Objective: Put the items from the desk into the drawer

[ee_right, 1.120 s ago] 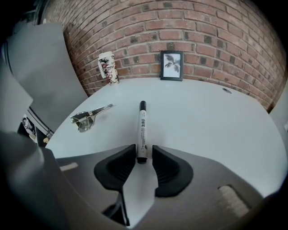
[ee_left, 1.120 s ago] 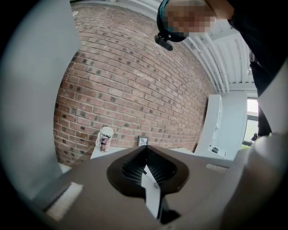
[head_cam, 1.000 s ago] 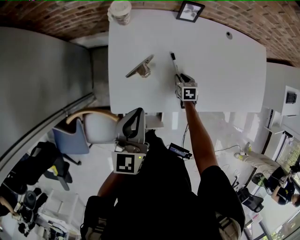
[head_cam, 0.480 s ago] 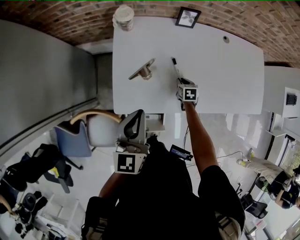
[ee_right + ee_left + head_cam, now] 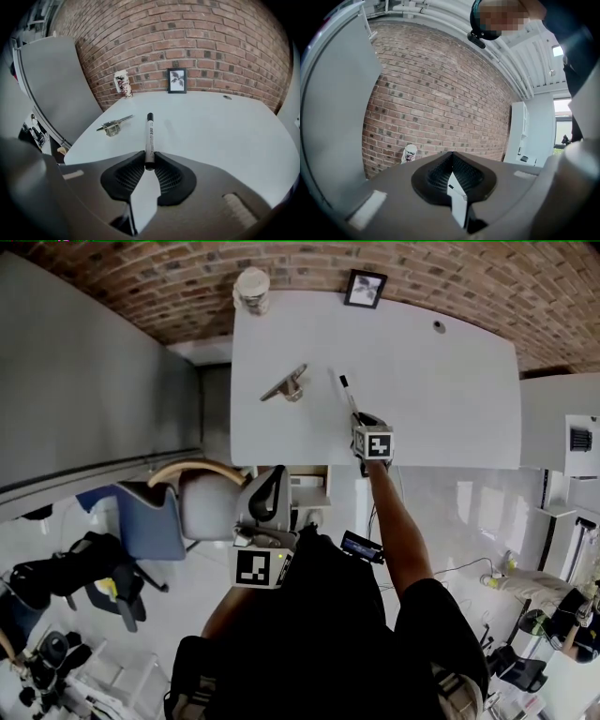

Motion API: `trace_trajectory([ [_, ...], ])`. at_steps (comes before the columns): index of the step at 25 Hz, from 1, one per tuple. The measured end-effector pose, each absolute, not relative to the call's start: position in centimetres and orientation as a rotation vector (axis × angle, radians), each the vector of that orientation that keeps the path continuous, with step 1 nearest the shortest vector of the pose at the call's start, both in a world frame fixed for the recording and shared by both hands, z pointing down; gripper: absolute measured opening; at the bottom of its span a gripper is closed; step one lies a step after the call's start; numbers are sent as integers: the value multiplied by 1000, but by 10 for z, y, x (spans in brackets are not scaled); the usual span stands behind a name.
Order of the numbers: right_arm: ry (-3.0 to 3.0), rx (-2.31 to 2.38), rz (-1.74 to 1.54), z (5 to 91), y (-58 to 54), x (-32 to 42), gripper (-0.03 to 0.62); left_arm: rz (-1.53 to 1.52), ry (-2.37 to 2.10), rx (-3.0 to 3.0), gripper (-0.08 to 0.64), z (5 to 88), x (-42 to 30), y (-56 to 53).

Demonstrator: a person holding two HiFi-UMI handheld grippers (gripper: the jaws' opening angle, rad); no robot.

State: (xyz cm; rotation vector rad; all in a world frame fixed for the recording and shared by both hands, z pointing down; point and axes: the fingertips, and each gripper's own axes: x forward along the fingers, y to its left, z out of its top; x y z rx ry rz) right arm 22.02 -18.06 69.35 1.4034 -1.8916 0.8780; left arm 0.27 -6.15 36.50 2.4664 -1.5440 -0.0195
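Note:
A black-capped white marker (image 5: 347, 396) (image 5: 149, 136) hangs over the white desk (image 5: 441, 381), casting a shadow beside it. My right gripper (image 5: 362, 420) (image 5: 150, 164) is shut on the marker's near end; its jaws have just been closing on it. A metal clip-like stand (image 5: 284, 385) (image 5: 114, 125) lies on the desk to the marker's left. My left gripper (image 5: 272, 479) (image 5: 451, 157) is held in front of the desk's near edge, shut, with nothing in it. A white drawer unit (image 5: 309, 488) shows under the desk's front edge.
A paper cup (image 5: 252, 287) (image 5: 122, 83) and a small framed picture (image 5: 365, 287) (image 5: 177, 80) stand at the desk's far edge against the brick wall. A grey chair (image 5: 202, 498) sits left of the drawer. A grey partition (image 5: 56, 89) borders the desk's left side.
The right gripper has lifted the marker off the desk, so its far end now hangs above its shadow. The left gripper has risen slightly toward the desk edge.

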Motion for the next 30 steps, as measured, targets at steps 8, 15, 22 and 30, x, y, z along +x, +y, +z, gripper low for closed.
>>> trace_trajectory([
  [8, -1983, 1419, 843, 660, -139, 222, 72, -35, -1606, 2477, 20, 350, 8, -9],
  [15, -2118, 1418, 786, 614, -91, 217, 71, -71, -1668, 2495, 20, 330, 13, 41],
  [22, -2226, 1387, 765, 586, -35, 209, 72, -54, -1740, 2478, 20, 322, 11, 90],
  [30, -2270, 1331, 759, 587, 17, 194, 72, -36, -1774, 2469, 20, 326, 6, 126],
])
